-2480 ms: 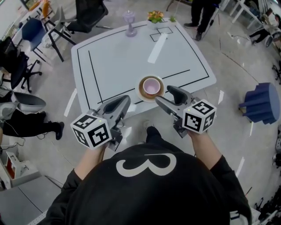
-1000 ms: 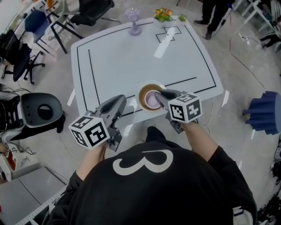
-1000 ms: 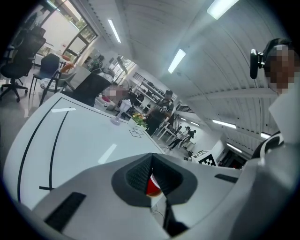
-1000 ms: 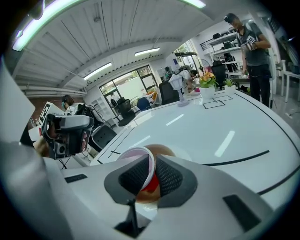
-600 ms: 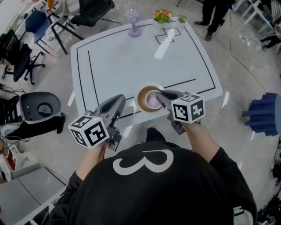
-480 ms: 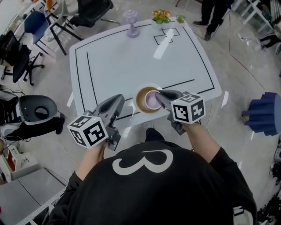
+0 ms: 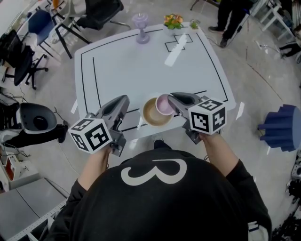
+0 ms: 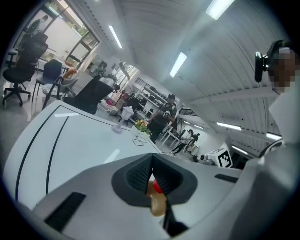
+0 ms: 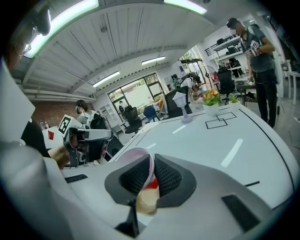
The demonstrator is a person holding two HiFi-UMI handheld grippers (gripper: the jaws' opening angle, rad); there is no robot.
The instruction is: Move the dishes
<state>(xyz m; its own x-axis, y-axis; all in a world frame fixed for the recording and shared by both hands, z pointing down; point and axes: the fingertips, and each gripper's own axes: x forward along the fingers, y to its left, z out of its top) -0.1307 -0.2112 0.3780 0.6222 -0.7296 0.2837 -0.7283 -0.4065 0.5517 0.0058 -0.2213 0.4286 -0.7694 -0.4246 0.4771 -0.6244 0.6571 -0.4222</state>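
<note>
A pink bowl (image 7: 164,104) hangs just above the right side of a brown plate (image 7: 150,114), which rests by the near edge of the white table (image 7: 141,66). My right gripper (image 7: 175,101) is shut on the bowl's right rim. In the right gripper view the pink bowl's rim (image 9: 133,157) runs up between the two pads of the right gripper (image 9: 152,174). My left gripper (image 7: 123,101) hovers left of the plate, apart from it. In the left gripper view the left gripper (image 8: 151,171) shows its pads pressed together with nothing between them.
A purple goblet (image 7: 140,21) and a small flower pot (image 7: 172,21) stand at the table's far edge. Office chairs (image 7: 35,117) are on the floor to the left, a blue object (image 7: 281,127) to the right. A person (image 7: 235,14) stands beyond the far right corner.
The right gripper closed in on the bowl, gripped its rim and raised it off the plate, shifting it slightly right. The left gripper stayed beside the plate.
</note>
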